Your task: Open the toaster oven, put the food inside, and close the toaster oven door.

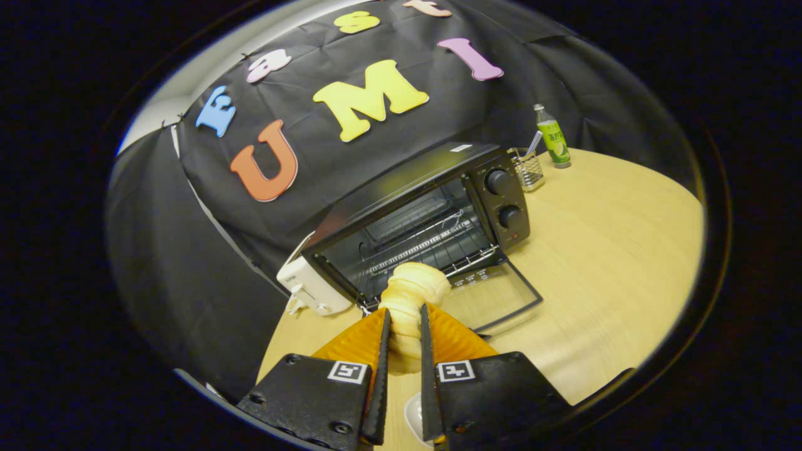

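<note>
A black toaster oven (432, 213) stands on the wooden table, its glass door (495, 291) folded down flat in front of it. The wire rack (432, 247) inside is bare. My gripper (405, 316) is shut on a pale braided bread roll (413, 291), both fingers pressing its sides. The roll's rounded end sticks out past the fingertips and hangs just before the oven's open mouth, above the left part of the door.
A white toaster (310, 288) sits against the oven's left side. To the oven's right stand a wire mesh holder (528, 168) with a utensil and a green bottle (554, 139). A white dish (415, 416) lies below the fingers. The wooden table (614, 250) spreads right.
</note>
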A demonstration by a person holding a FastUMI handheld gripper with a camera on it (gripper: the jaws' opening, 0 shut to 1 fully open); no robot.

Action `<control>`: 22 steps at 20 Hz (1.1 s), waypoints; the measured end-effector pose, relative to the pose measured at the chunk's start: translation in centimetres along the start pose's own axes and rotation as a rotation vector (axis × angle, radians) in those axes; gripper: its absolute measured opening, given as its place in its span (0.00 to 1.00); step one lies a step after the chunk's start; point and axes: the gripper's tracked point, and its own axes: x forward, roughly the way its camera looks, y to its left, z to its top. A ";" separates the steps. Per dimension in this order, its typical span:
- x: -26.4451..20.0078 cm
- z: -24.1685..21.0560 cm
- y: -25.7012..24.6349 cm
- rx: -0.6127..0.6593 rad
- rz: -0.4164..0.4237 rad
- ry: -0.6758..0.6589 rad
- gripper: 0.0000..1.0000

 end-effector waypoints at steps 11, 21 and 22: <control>13.9 3.4 -0.6 0.115 -0.107 -0.047 0.27; 18.8 3.9 -1.0 0.074 -0.169 -0.060 0.35; 18.8 4.0 -0.6 0.069 -0.156 -0.062 0.42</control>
